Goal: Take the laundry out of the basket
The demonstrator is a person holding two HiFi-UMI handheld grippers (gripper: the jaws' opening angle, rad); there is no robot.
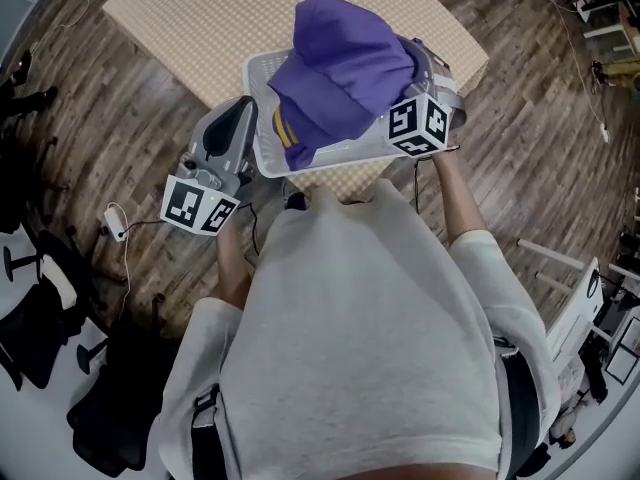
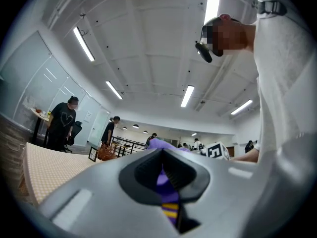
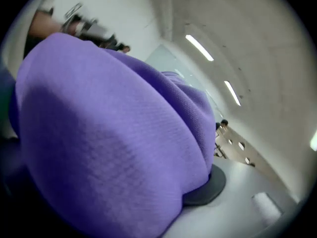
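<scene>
head view: purple garment (image 1: pixel 345 63) lifted over white basket (image 1: pixel 262 158) on worktop (image 1: pixel 180 18) | left gripper view: left tool (image 2: pixel 166 175) narrow, striped cloth beyond slit | right gripper view: right tool (image 3: pixel 205 185) clamps garment

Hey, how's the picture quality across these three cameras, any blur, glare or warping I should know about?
Head view: sharp and evenly lit, floor planks bowed by the wide lens. Left gripper view: ceiling lights blown out, near jaws soft, dark corners. Right gripper view: garment fills the frame, close and blurred, background smeared.
</scene>
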